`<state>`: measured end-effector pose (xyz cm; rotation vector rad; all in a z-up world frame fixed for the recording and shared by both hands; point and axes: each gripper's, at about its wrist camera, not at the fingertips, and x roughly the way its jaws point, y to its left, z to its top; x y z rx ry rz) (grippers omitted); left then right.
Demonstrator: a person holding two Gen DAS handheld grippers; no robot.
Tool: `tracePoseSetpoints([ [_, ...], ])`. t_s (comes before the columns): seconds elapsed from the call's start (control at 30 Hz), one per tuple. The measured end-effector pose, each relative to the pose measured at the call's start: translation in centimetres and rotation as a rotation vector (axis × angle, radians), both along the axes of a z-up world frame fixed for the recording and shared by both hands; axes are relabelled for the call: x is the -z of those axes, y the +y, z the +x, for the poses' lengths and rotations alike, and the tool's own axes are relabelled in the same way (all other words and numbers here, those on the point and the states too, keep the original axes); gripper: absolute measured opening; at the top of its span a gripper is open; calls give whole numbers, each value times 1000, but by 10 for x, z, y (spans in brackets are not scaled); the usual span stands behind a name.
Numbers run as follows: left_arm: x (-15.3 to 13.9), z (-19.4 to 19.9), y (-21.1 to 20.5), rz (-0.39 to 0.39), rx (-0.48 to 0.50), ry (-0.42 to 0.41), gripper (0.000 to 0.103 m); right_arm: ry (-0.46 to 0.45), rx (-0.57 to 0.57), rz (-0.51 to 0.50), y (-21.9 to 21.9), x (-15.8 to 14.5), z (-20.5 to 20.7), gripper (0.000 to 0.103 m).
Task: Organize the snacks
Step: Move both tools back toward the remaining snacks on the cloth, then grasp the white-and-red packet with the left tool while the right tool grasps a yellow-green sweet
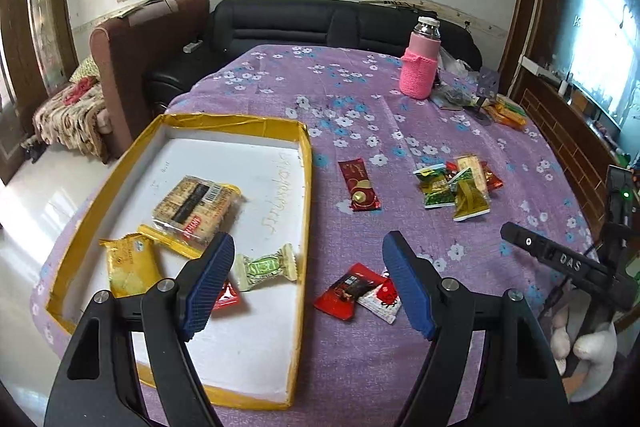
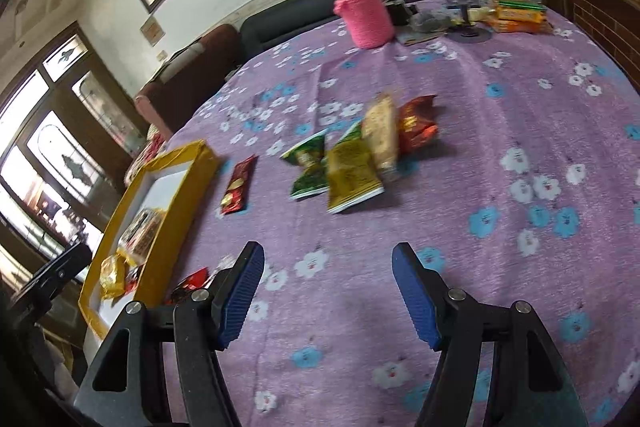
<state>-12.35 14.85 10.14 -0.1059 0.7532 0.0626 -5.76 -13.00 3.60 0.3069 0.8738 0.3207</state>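
I'm between picks: both my left hand-held gripper (image 1: 308,283) and right hand-held gripper (image 2: 328,295) stand open and empty. Several snacks already lie in the yellow tray (image 1: 306,163); beside it two red packets (image 1: 356,291) wait, further off a heap (image 2: 352,155). Next: close on one.

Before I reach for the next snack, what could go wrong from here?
The pile of green and yellow packets overlaps, so the right tool, open and empty, may drag several at once. The red packet and white packet lie touching near the yellow-rimmed tray; the left tool could nudge one away.
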Motion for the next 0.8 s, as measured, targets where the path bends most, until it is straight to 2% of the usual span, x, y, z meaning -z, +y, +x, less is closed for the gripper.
tracePoseSetpoints([
  [0.13, 3, 3, -6, -29, 29, 3, 77, -5, 70, -32, -19, -2, 14, 69],
  [0.23, 7, 5, -13, -29, 52, 16, 77, -9, 75, -64, -20, -4, 35, 70],
  [0.33, 11, 6, -20, -37, 85, 33, 77, -4, 61, -77, -10, 0, 58, 70],
  [0.53, 19, 4, -28, -31, 147, 52, 77, -5, 22, -191, 30, 16, 87, 68],
  [0.57, 22, 6, -30, -34, 166, 59, 77, -1, 15, -199, 34, 20, 88, 63],
  [0.6, 25, 7, -33, -41, 186, 65, 77, 1, 16, -208, 36, 22, 88, 48],
  [0.7, 36, 13, -45, -49, 257, 99, 74, -7, 10, -185, 32, 25, 82, 45],
  [0.77, 44, 19, -55, -40, 290, 130, 59, 6, 13, -138, 23, 23, 76, 42],
  [0.8, 47, 23, -60, -34, 301, 144, 59, 8, 13, -120, 20, 23, 73, 41],
])
